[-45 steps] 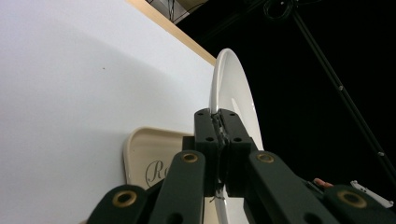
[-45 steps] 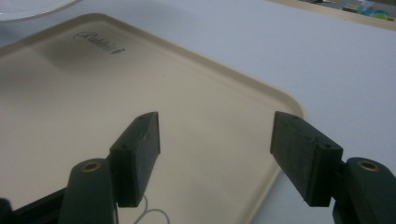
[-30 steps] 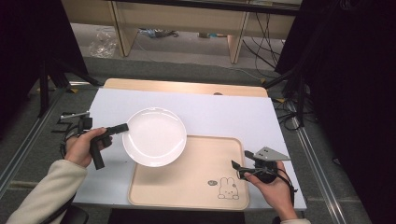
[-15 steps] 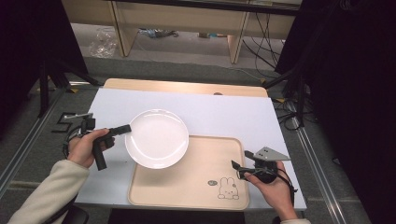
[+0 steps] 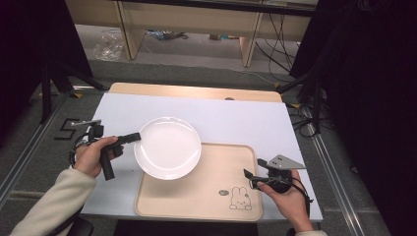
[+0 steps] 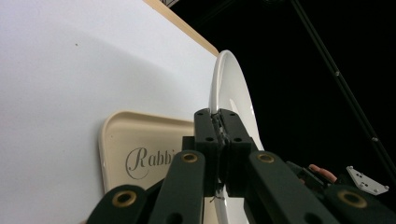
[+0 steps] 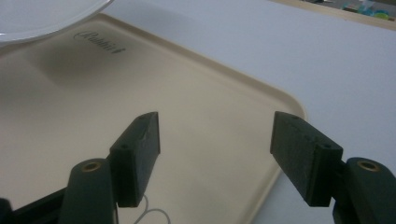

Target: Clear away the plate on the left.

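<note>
A round white plate (image 5: 167, 147) hangs over the back left corner of a beige tray (image 5: 211, 196) and casts a shadow on it. My left gripper (image 5: 136, 137) comes in from the left, shut on the plate's left rim. In the left gripper view the jaws of my left gripper (image 6: 219, 116) pinch the thin rim of the plate (image 6: 229, 88), with the tray (image 6: 135, 140) below. My right gripper (image 5: 250, 178) is held at the tray's right edge. In the right gripper view my right gripper (image 7: 215, 140) is open over the bare tray (image 7: 187, 93), and the plate (image 7: 42, 18) shows at top left.
The tray lies at the front of a white table cover (image 5: 236, 118), and a rabbit drawing (image 5: 240, 196) marks its front right. A wooden table edge (image 5: 196, 92) runs along the back. Cables lie on the floor (image 5: 295, 73) beyond the table.
</note>
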The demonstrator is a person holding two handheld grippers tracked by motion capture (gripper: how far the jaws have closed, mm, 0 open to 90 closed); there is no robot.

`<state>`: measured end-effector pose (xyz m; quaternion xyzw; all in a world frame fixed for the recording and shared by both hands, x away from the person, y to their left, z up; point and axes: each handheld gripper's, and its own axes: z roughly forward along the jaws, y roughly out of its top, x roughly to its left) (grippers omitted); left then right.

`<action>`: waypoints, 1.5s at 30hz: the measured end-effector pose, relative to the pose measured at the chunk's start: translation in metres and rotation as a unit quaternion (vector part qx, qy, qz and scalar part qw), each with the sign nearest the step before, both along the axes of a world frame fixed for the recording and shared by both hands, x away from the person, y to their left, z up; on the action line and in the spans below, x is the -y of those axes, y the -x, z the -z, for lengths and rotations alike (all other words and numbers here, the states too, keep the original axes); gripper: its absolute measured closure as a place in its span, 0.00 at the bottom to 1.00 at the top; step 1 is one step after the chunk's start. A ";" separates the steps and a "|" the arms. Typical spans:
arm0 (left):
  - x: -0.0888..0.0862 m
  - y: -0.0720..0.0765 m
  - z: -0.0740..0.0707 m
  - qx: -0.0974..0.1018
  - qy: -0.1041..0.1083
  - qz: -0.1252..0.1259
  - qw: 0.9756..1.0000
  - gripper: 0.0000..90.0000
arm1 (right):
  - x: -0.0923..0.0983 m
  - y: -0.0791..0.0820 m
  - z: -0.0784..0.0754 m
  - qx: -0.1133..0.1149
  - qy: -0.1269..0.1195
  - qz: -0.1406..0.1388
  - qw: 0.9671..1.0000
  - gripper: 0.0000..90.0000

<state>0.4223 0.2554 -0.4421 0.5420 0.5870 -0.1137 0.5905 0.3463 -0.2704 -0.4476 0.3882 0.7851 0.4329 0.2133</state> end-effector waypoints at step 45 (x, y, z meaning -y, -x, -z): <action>0.024 0.001 0.004 -0.019 0.003 0.024 1.000 0.96 | 0.000 0.000 0.000 -0.004 -0.003 -0.001 1.000 0.38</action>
